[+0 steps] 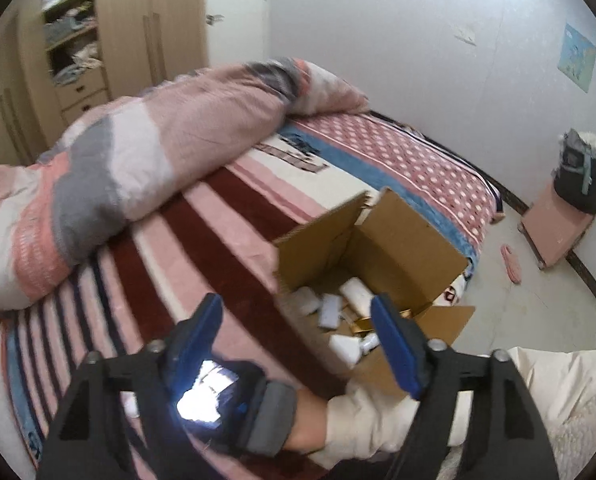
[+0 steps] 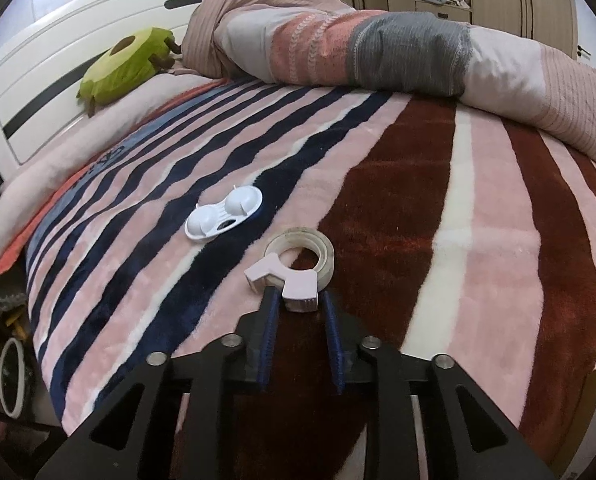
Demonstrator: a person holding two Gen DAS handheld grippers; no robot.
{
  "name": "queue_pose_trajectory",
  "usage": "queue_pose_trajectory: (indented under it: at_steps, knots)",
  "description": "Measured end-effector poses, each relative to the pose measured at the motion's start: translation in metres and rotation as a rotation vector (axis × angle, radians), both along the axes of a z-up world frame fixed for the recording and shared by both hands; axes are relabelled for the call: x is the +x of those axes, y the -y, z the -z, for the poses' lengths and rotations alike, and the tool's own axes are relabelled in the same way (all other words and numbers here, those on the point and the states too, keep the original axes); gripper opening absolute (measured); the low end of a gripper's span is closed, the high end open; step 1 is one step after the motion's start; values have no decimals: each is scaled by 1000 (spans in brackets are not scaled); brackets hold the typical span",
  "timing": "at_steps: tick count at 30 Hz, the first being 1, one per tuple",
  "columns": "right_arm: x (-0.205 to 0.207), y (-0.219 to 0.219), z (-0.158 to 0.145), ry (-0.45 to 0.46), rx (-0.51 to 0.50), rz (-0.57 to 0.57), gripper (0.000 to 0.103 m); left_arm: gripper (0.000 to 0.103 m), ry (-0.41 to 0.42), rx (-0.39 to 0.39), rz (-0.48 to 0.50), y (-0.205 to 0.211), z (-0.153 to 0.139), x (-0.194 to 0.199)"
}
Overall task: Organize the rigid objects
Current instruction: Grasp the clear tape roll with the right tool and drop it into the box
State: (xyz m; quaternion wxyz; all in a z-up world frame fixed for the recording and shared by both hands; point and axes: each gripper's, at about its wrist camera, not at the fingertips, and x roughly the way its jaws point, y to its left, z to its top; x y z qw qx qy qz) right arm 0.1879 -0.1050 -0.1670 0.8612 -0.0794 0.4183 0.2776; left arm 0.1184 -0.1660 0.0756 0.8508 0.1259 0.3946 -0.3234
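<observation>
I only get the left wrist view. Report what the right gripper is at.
Observer: The right gripper has its tips either side of the pale pink plastic cutter on a clear tape roll lying on the striped plush blanket. I cannot tell whether the pads press it.
Operator: List what else is loose there.
Observer: One white plastic two-cup tray, beyond the tape and apart from it.
Operator: Say what lies past that.
Observer: A green avocado-shaped cushion by the white headboard.
</observation>
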Motion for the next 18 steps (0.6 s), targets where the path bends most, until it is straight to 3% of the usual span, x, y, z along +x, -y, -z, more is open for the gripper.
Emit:
queue_pose_trajectory:
  at_steps: [5, 10, 13, 18]
  knots:
    - [9, -13, 2, 28, -35, 1, 40, 85, 51, -31, -132, -83, -5, -9]
    - [11, -26, 4, 60, -77, -18, 46, 91, 68, -40, -285, -164, 23, -11]
    - [11, -31, 6, 75, -107, -26, 37, 91, 34, -50, -362, -204, 55, -6]
    - [-5, -37, -5, 151, -139, -44, 36, 91, -17, -37, -456, -249, 104, 5]
